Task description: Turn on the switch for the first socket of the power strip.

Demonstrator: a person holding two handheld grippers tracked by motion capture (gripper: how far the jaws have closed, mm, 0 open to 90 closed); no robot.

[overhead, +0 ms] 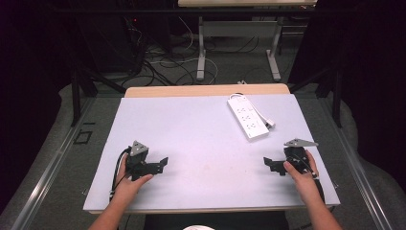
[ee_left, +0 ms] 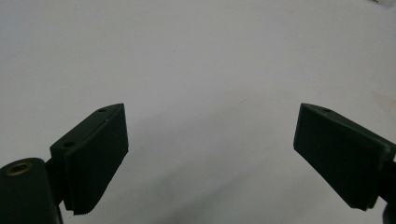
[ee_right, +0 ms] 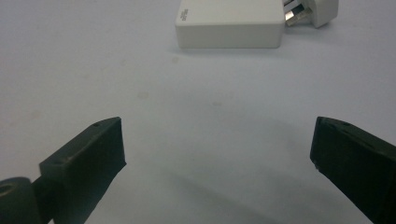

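Both the left gripper (overhead: pixel 163 162) and right gripper (overhead: pixel 269 163) rest with jaws released, grasping nothing. The power strip (overhead: pixel 247 116) lies at one o'clock; reaching it likely comes next.

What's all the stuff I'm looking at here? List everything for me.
power strip: one, white, far right part of the table, lying flat
plug: one, white, beside the power strip on its cord
table: one, pale grey top with a wooden far edge
second table: one, white legs, on the floor behind
cables: several, black and white, on the floor behind
left gripper: one, black, near left, jaws open, holding nothing
right gripper: one, black, near right, jaws open, holding nothing
hands: two, one on each gripper
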